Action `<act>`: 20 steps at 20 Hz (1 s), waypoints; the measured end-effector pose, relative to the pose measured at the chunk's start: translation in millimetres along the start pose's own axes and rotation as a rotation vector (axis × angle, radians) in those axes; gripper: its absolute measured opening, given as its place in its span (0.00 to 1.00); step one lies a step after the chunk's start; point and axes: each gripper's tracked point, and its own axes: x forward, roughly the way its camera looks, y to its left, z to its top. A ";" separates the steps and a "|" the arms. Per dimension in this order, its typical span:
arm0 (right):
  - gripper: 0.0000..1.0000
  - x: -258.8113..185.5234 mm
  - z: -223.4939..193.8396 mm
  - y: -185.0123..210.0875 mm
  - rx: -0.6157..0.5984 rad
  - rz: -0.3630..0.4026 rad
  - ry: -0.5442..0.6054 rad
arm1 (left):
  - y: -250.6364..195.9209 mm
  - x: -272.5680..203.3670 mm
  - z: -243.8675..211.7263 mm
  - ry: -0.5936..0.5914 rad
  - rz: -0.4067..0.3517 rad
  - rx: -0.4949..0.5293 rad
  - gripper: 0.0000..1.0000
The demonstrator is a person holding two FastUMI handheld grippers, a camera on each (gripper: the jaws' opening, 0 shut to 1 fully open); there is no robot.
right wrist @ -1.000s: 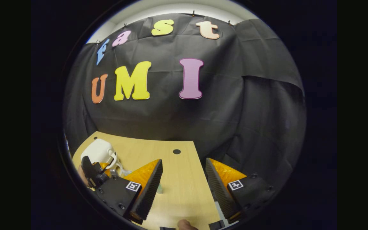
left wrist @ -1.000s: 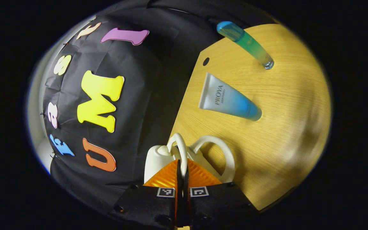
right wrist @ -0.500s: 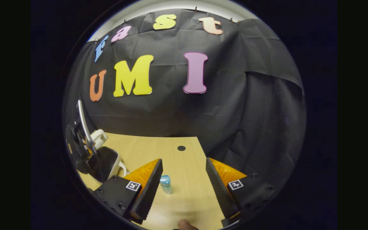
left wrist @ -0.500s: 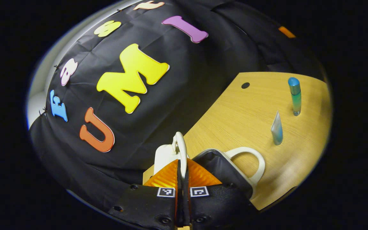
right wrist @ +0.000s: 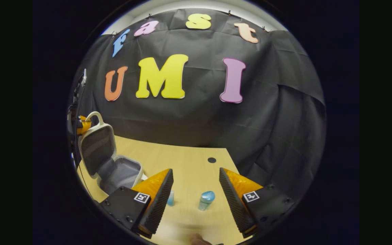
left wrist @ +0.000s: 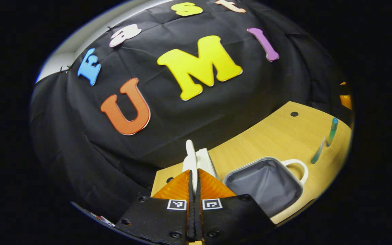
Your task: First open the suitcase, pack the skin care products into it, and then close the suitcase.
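The small white suitcase (right wrist: 98, 149) stands open at the table's left, its lid upright and its grey-lined base (left wrist: 264, 185) lying flat. My left gripper (left wrist: 193, 171) is shut on the lid's white handle (left wrist: 191, 153); in the right gripper view it shows at the lid's top (right wrist: 81, 124). A blue-capped bottle (right wrist: 206, 200) stands on the table just ahead of my open right gripper (right wrist: 196, 190), between its fingers but apart from them. A blue-white tube (right wrist: 170, 198) peeks out beside the left finger. Both products, the tube (left wrist: 318, 154) and the bottle (left wrist: 332, 131), stand right of the suitcase.
The wooden table (right wrist: 182, 160) has a cable hole (right wrist: 211, 160) near its far right corner, where the edge cuts off at an angle. The black cloth wall hangs close behind the table. A fingertip (right wrist: 197, 240) shows at the bottom of the right gripper view.
My left gripper has swung the lid up by its handle, so the suitcase went from closed to wide open. The right gripper drifted and the bottle now sits between its fingers.
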 end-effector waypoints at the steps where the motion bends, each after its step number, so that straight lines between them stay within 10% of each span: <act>1: 0.81 -3.9 4.4 9.4 -0.004 0.003 -0.019 | 21.5 8.5 -17.1 0.027 0.017 -0.017 0.03; 8: 0.80 -13.0 0.5 40.3 -0.019 -0.009 -0.013 | 90.1 63.1 -144.2 0.219 -0.031 -0.195 0.03; 20: 0.81 -43.4 -42.7 40.3 -0.116 -0.072 0.103 | 44.4 113.5 -289.3 0.463 -0.207 -0.469 0.04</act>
